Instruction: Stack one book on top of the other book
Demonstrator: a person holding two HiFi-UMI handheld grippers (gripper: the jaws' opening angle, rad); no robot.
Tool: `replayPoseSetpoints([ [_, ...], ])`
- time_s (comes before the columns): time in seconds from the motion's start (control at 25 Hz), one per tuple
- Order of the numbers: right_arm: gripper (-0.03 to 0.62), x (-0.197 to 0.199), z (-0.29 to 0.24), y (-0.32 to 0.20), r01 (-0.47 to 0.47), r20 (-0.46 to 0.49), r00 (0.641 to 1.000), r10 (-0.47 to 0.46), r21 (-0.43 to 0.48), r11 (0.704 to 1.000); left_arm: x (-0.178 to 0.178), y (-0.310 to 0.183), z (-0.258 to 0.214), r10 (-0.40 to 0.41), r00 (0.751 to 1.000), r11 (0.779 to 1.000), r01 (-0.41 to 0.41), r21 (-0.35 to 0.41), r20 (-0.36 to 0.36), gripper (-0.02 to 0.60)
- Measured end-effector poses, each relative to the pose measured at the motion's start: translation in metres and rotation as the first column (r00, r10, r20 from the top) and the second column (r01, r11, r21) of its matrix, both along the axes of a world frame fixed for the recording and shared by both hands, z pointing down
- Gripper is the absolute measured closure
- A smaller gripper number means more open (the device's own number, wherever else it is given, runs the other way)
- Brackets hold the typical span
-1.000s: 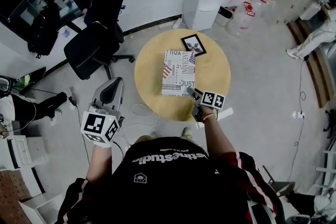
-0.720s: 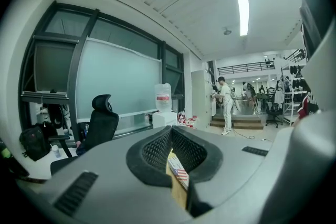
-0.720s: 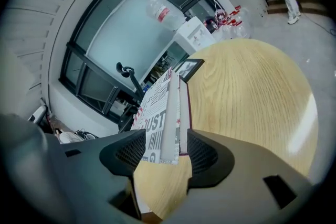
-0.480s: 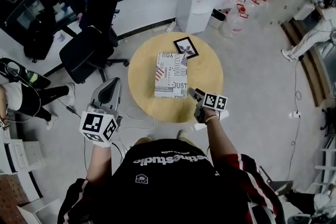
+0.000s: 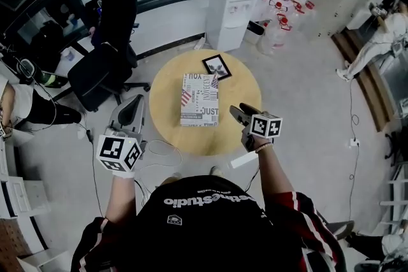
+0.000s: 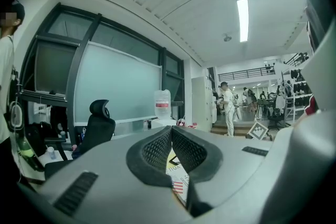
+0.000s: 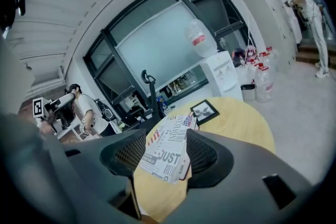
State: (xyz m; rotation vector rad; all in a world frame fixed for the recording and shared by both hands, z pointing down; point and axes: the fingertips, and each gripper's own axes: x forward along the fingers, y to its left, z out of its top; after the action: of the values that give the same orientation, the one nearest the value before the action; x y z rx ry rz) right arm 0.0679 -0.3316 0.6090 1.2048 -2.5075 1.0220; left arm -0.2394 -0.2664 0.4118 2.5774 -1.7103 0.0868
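The left tool [image 6: 171, 131], its jaws closed together on nothing, is held level over the floor, off the near left edge of the desk [image 5: 245, 95]. At mid-desk the printed book [image 5: 199, 99] lies flat on a second book [image 7: 184, 169], of which only a dark edge shows at the near right corner. The right tool [image 7: 166, 150], jaws wide and empty, hovers tilted down above the desk's near right rim, apart from the books.
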Motion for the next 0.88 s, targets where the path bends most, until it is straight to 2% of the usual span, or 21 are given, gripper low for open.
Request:
replayPoseSetpoints([
  [0.24,0.342,0.000,-0.039,0.009,0.055,-0.033,0.998,-0.053,0.080,0.995,0.003,-0.001,-0.008,0.007,1.000,1.000,-0.007,0.009,0.004,0.565],
  [0.64,0.342,-0.002,-0.123,0.017,0.053,-0.067,0.997,-0.037,0.264,0.963,0.020,0.003,-0.026,0.033,0.999,0.998,-0.034,0.045,0.017,0.565],
  [0.8,0.344,-0.014,-0.158,0.025,0.015,0.032,0.999,-0.026,0.295,0.955,0.026,0.005,-0.034,0.047,0.999,0.997,-0.048,0.055,0.011,0.565],
  [0.88,0.344,-0.020,-0.172,0.028,0.002,0.044,0.999,-0.016,0.316,0.949,0.029,0.007,-0.038,0.059,0.998,0.997,-0.058,0.054,-0.016,0.565],
])
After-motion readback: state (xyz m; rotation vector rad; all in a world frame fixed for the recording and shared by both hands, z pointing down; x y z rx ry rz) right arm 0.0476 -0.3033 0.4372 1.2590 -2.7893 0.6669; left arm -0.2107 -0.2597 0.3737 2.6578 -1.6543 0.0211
